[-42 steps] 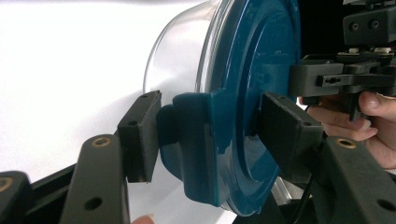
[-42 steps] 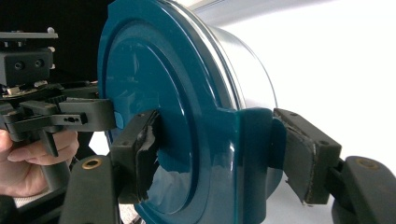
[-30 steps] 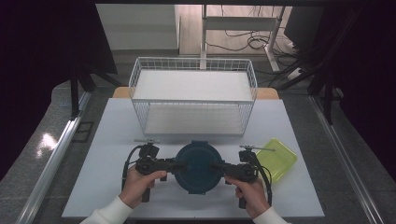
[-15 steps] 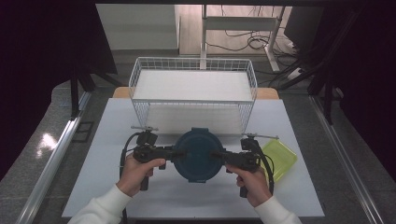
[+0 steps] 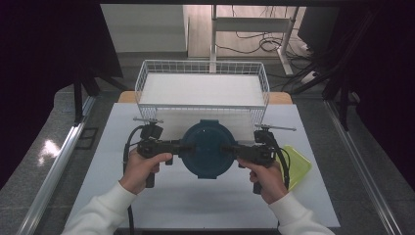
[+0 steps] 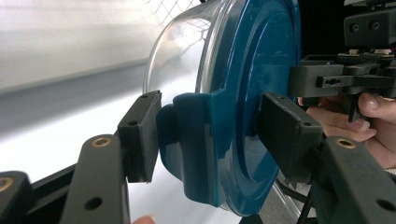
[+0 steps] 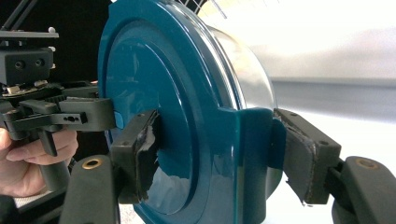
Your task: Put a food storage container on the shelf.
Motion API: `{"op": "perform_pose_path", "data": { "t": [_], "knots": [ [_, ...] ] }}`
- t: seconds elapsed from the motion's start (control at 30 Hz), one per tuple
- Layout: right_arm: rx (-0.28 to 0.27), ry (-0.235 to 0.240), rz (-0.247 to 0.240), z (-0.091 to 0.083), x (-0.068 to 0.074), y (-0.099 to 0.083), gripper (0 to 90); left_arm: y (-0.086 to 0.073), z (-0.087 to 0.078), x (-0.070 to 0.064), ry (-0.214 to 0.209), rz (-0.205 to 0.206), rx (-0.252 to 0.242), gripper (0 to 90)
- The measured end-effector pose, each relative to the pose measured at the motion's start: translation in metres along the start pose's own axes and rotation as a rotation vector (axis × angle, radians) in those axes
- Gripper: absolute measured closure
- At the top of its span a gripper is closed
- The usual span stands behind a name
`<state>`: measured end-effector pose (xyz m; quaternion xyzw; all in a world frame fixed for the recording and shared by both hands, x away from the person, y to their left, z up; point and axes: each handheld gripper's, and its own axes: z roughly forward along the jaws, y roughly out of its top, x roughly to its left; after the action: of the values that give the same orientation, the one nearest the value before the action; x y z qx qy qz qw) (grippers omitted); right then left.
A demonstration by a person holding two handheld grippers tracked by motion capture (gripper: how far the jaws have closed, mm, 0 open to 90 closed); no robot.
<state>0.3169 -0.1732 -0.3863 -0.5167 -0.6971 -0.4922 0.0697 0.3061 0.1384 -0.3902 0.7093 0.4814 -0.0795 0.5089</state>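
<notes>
A round clear container with a dark teal lid [image 5: 205, 148] hangs above the white table, held from both sides. My left gripper [image 5: 182, 146] is shut on the lid's left latch tab [image 6: 196, 140], its pads [image 6: 142, 135] pressing from both faces. My right gripper [image 5: 229, 149] is shut on the opposite latch tab [image 7: 247, 154], one pad on the lid's top face and one on the tab's outer side. In the left gripper view the container's clear bowl [image 6: 182, 51] shows behind the lid. The lid [image 7: 159, 107] faces upward in the high view.
A white wire basket [image 5: 202, 93] stands just beyond the container at the table's far side. A yellow-green flat lid or tray [image 5: 297, 166] lies on the table by the right hand. The white table [image 5: 195, 205] is bordered by metal rails left and right.
Both grippers have carried the container away from the person, toward the wire basket, and somewhat higher above the table. The grip on both latch tabs is unchanged.
</notes>
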Motion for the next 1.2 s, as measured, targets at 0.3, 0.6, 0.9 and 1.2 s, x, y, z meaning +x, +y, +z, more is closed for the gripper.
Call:
{"op": "perform_pose_path", "data": {
  "t": [0.3,0.6,0.9,1.2],
  "knots": [
    [-0.012,0.008,-0.016,0.000,0.011,0.018,33.7,0.019,-0.012,-0.004,0.007,0.020,-0.015,41.1],
    [-0.030,0.021,-0.033,0.000,0.023,0.044,33.7,0.044,-0.025,-0.009,0.019,0.038,-0.045,41.0],
    [-0.036,0.041,-0.036,0.004,0.029,0.071,33.7,0.072,-0.034,-0.010,0.041,0.063,-0.050,41.1],
    [-0.035,0.043,-0.046,0.005,0.032,0.090,33.6,0.088,-0.036,-0.009,0.041,0.070,-0.062,41.1]
  ]
}}
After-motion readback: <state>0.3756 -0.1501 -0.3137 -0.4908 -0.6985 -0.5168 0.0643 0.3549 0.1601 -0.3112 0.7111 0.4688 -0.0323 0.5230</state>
